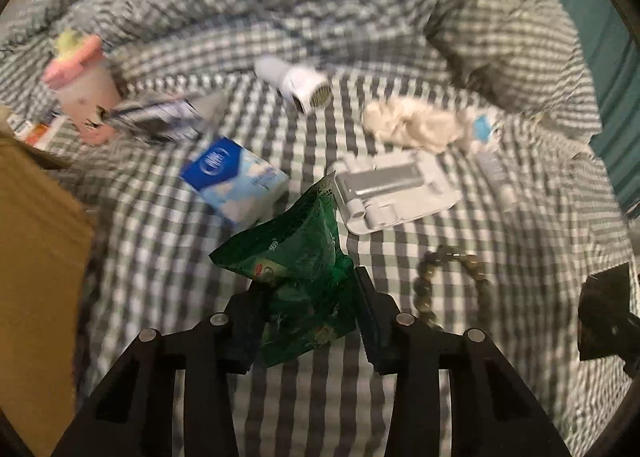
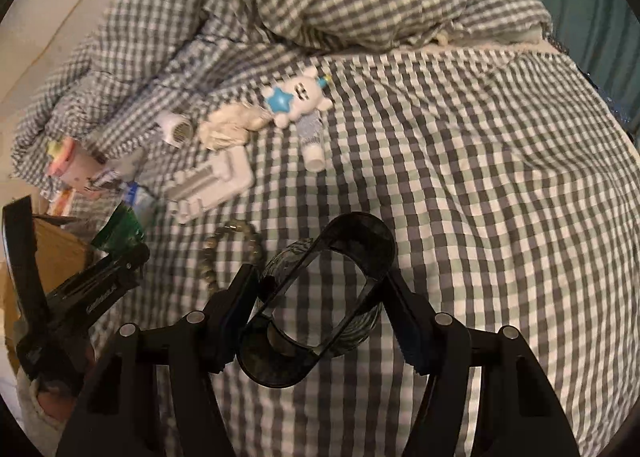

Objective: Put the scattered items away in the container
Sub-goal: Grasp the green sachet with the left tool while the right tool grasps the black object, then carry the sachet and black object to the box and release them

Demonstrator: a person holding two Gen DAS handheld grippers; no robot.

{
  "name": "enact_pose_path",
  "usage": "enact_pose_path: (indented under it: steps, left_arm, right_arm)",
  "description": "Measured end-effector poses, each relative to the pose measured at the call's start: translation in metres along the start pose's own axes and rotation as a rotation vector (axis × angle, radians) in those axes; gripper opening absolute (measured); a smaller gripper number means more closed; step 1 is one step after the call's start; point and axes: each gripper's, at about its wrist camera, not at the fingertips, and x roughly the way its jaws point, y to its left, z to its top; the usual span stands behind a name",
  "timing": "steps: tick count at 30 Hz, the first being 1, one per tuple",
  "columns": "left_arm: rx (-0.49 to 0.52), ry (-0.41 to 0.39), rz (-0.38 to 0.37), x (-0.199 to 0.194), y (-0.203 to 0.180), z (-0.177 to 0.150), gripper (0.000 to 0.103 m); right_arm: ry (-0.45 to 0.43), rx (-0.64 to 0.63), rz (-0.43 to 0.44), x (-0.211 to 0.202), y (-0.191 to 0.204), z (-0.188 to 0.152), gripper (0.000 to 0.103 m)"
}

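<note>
On the checked green-and-white bedsheet (image 2: 460,161), scattered items lie in a loose band left of centre.

Left tool (image 1: 310,297): clenched on a crumpled green foil snack packet (image 1: 296,253). Both pads press its lower end; the packet's long axis runs up and away from the fingers, its torn top corner pointing toward the far side of the bed. Packet lifted clear of the sheet, near the brown cardboard box (image 1: 36,257) at left. Box contents not visible from either view.

Right tool (image 2: 324,297): grasping a black oval plastic ring-shaped case (image 2: 348,233) with a dark patterned band wrapped at its side. Its long axis tilts from lower left to upper right between the fingers, the open centre showing the sheet through it.

Still on the bed: blue-and-white carton (image 1: 236,181) lying on its side; white moulded plastic tray (image 1: 396,189); olive bead bracelet (image 1: 452,285) just beside the left tool; white lint shaver (image 1: 296,87); cream fluffy tuft (image 1: 412,125); white cartoon figure with blue star (image 2: 300,97), a small white tube (image 2: 312,145) just below it; pink cup-shaped toy (image 1: 84,93), blurred.
</note>
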Motion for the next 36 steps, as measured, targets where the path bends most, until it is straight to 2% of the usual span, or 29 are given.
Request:
enact_pose_path:
  steps: [8, 14, 20, 23, 30, 36]
  left_arm:
    - [-0.041, -0.068, -0.047, -0.074, 0.021, 0.001, 0.041]
    - [-0.048, -0.144, -0.019, -0.130, 0.034, -0.005, 0.041]
    - [-0.075, -0.203, 0.019, -0.182, 0.065, -0.022, 0.041]
    - [-0.112, -0.224, 0.047, -0.199, 0.092, -0.035, 0.041]
    - [-0.236, -0.215, 0.120, -0.217, 0.177, -0.062, 0.041]
    - [-0.330, -0.216, 0.191, -0.223, 0.247, -0.077, 0.041]
  right_arm:
    - [-0.065, -0.050, 0.064, -0.044, 0.038, -0.004, 0.063]
    - [-0.109, -0.129, 0.100, -0.082, 0.078, -0.021, 0.063]
    - [-0.152, -0.218, 0.141, -0.118, 0.126, -0.040, 0.063]
    - [-0.165, -0.267, 0.164, -0.128, 0.156, -0.050, 0.063]
    - [-0.116, -0.398, 0.219, -0.123, 0.241, -0.073, 0.063]
    - [-0.083, -0.525, 0.294, -0.108, 0.330, -0.086, 0.063]
